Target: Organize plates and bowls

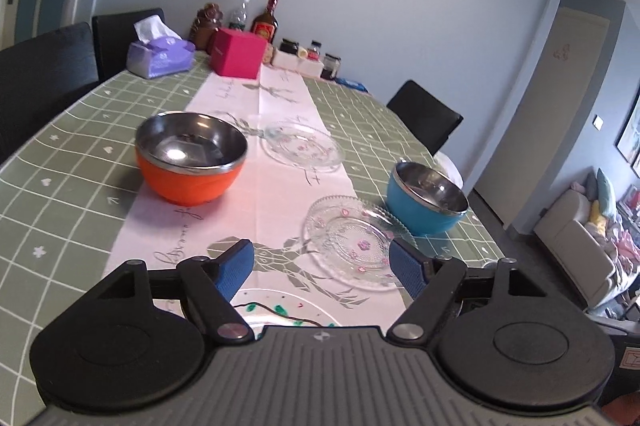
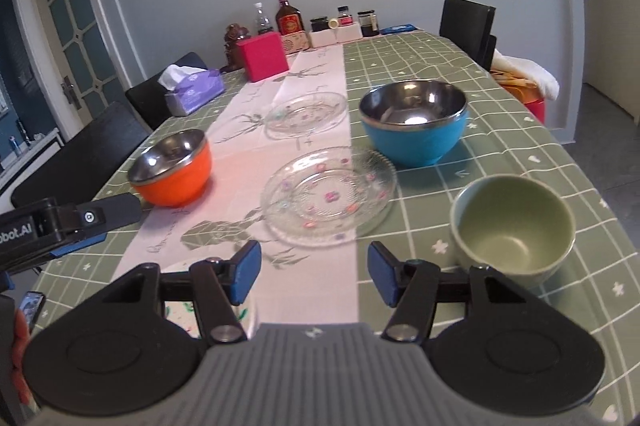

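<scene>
Glass plates and steel-lined bowls are all sitting separate, so nothing's stacked yet; task looking barely started imo. Landmark = near glass plate (image 2: 328, 197) on the white runner (image 2: 308, 278).

- far glass plate (image 2: 306, 114): just beyond it, same runner, apart.
- orange bowl (image 2: 172, 172): to its left, at the runner's left edge.
- blue bowl (image 2: 414, 122): beyond-right of it, just beside the rim; can't tell if touching.
- green bowl (image 2: 514, 234): to its right, nearer the cam, on green cloth.
- painted white plate (image 1: 280, 310): on the near side of it, mostly hidden under the left gripper.

Left gripper (image 1: 322, 268) is hovering w/ jaws spread wide, gripping nothing. Right gripper (image 2: 315, 272) is hanging just short of the landmark plate, jaws likewise apart, empty.

Remaining, as I judge: nest 3 bowls, stack 3 plates.

Surface: green grid tablecloth (image 2: 500, 74), flat, glass probably sliding easily on it. Beyond the landmark plate, at the far end by the wall: pink box (image 2: 262, 60), tissue pack (image 2: 194, 88), bottles (image 2: 289, 14), jars. Dark chairs are standing along both sides; glazed door (image 2: 76, 30) far left, sofa (image 1: 580, 242) off right in left cam.
</scene>
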A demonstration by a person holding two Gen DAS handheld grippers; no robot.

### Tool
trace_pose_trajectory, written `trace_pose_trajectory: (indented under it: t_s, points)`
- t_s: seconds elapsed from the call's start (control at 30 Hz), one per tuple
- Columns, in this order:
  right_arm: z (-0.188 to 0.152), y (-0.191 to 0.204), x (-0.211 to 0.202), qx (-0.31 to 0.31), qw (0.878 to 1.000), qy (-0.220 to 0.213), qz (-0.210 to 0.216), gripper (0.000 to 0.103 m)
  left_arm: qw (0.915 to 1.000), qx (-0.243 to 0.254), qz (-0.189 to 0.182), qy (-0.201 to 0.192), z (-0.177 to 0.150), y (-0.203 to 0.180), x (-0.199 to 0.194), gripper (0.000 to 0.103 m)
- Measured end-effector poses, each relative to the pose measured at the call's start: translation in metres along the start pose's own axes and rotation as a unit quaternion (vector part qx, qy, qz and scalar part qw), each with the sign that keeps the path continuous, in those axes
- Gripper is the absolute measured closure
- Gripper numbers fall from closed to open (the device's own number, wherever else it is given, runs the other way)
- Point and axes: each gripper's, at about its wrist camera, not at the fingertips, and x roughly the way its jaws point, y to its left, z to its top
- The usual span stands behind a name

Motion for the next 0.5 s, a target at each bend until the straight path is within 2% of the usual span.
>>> trace_pose_trajectory:
  t_s: [0.23, 0.5]
  points:
    - [0.020, -0.013, 0.018, -0.007, 1.000, 0.011, -0.008, 0.044, 0.9988, 0.010, -0.003, 0.047, 0.012, -0.003, 0.035, 0.013]
    - [0.040, -0.030, 0.051, 0.009, 0.999, 0.040, -0.022, 0.042, 0.9967, 0.013, -0.008, 0.080, 0.025, -0.001, 0.069, 0.014]
